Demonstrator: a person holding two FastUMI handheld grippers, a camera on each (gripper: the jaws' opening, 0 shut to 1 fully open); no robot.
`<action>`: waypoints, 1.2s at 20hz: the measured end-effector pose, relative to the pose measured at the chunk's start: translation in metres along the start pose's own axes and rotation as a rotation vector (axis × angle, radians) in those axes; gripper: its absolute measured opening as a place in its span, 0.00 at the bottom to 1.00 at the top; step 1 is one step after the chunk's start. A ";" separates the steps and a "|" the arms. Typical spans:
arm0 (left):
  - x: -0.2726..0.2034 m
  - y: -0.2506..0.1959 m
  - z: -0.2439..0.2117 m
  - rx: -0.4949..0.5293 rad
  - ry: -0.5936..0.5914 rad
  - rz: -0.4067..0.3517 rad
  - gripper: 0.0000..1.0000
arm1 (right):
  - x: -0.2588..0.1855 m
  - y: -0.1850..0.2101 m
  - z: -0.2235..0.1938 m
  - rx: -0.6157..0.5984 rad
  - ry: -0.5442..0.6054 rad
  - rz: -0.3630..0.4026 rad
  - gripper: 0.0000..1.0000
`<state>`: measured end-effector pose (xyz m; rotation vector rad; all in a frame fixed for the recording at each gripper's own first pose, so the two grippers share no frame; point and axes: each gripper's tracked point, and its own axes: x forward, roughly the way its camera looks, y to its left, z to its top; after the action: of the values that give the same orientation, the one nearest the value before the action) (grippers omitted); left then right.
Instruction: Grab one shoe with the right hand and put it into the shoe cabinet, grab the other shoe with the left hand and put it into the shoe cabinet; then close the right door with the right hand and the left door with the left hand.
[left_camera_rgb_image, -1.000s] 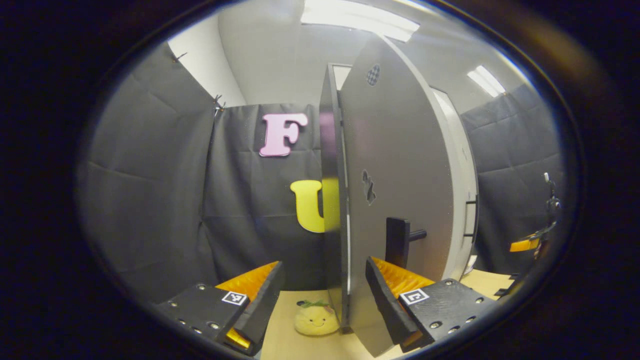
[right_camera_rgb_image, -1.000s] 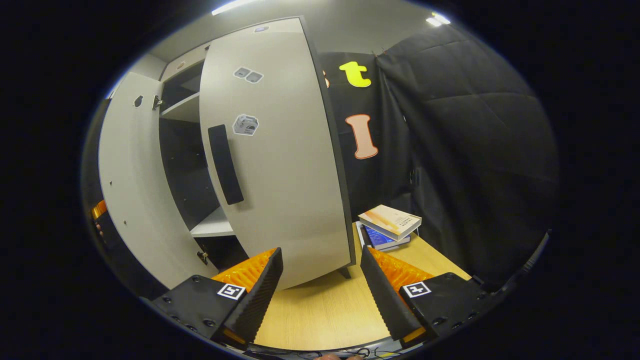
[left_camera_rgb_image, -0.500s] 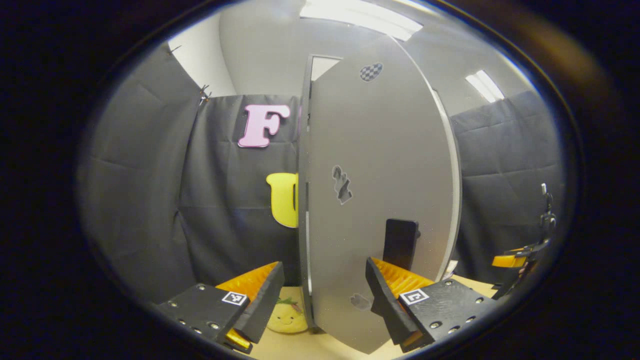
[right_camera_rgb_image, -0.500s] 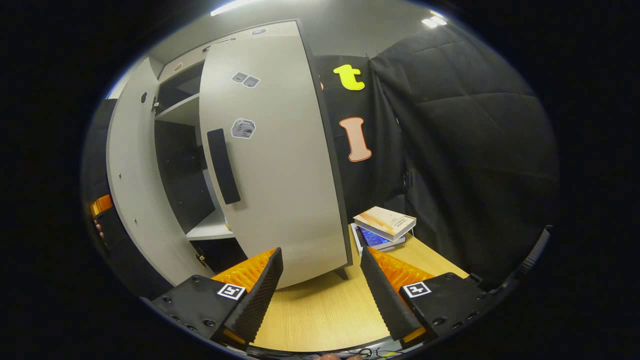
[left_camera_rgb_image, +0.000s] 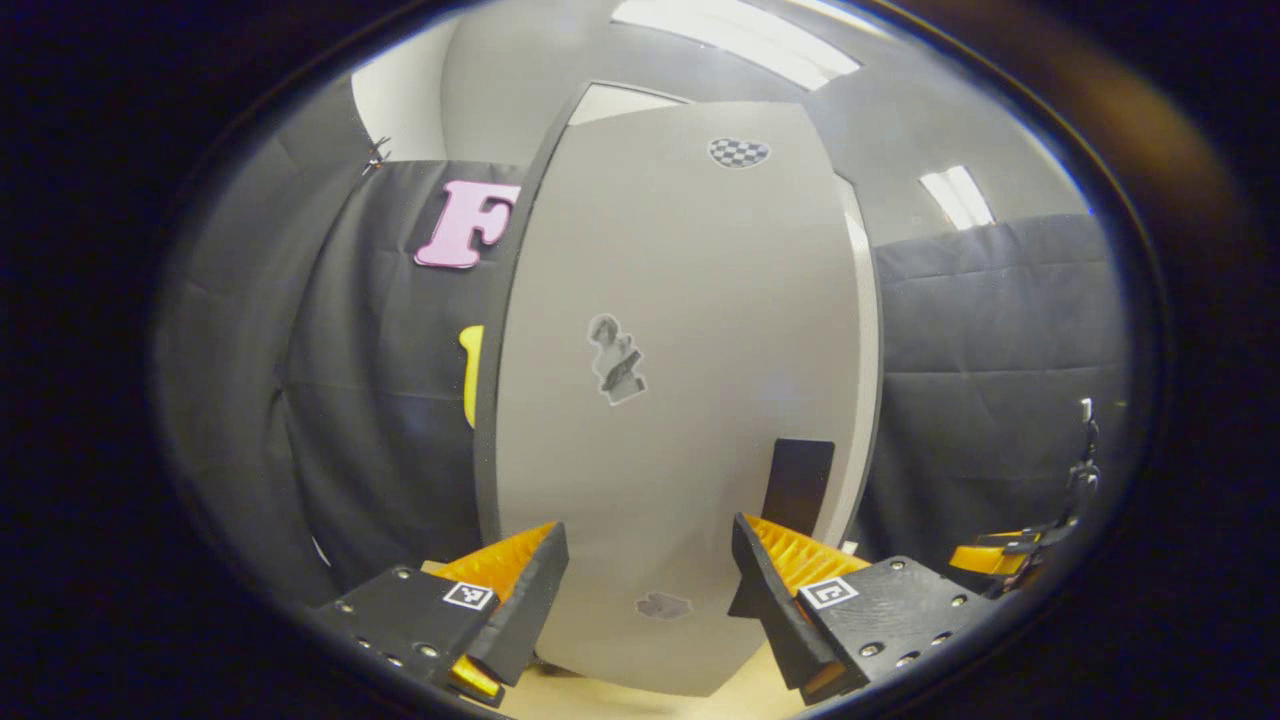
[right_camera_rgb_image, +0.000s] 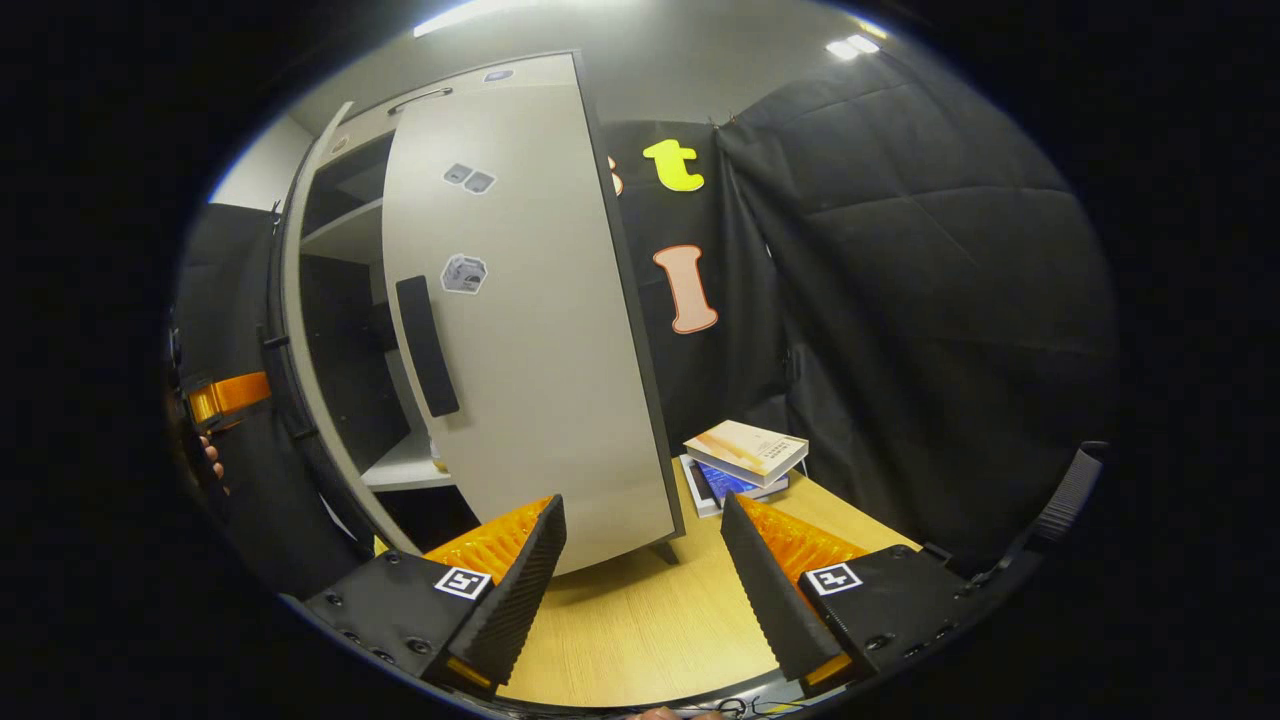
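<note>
Since a second ago the left door (left_camera_rgb_image: 680, 400) has swung round from edge-on to nearly face-on in the left gripper view, and the plush toy seen on the surface then is now hidden. The left tool (left_camera_rgb_image: 648, 580) stands close before the door, fingers spread apart with nothing between them; the door's dark handle (left_camera_rgb_image: 797, 487) sits just above its right finger. In the right gripper view the right tool (right_camera_rgb_image: 642, 570) is also spread wide and holds nothing, over the wooden surface (right_camera_rgb_image: 640, 630). The right door (right_camera_rgb_image: 530, 330) stands partly ajar, the cabinet (right_camera_rgb_image: 350, 230) shelves showing in the gap to its left. Books (right_camera_rgb_image: 745, 455) lie stacked right of the door. The shoes cannot be made out
</note>
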<state>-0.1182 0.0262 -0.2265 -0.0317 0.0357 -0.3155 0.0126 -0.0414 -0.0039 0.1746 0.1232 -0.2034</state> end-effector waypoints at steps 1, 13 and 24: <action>-0.004 -0.005 0.002 0.015 -0.012 -0.002 1.00 | -0.004 0.000 0.004 0.004 -0.016 -0.004 0.98; -0.096 -0.003 0.003 0.082 -0.065 0.197 0.99 | -0.003 0.031 0.064 -0.010 -0.155 0.078 0.98; -0.146 0.004 -0.051 0.048 -0.035 0.333 0.96 | -0.013 0.081 0.072 -0.125 -0.225 0.162 0.98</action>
<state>-0.2577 0.0739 -0.2729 0.0169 -0.0020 0.0174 0.0250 0.0255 0.0814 0.0358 -0.1014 -0.0530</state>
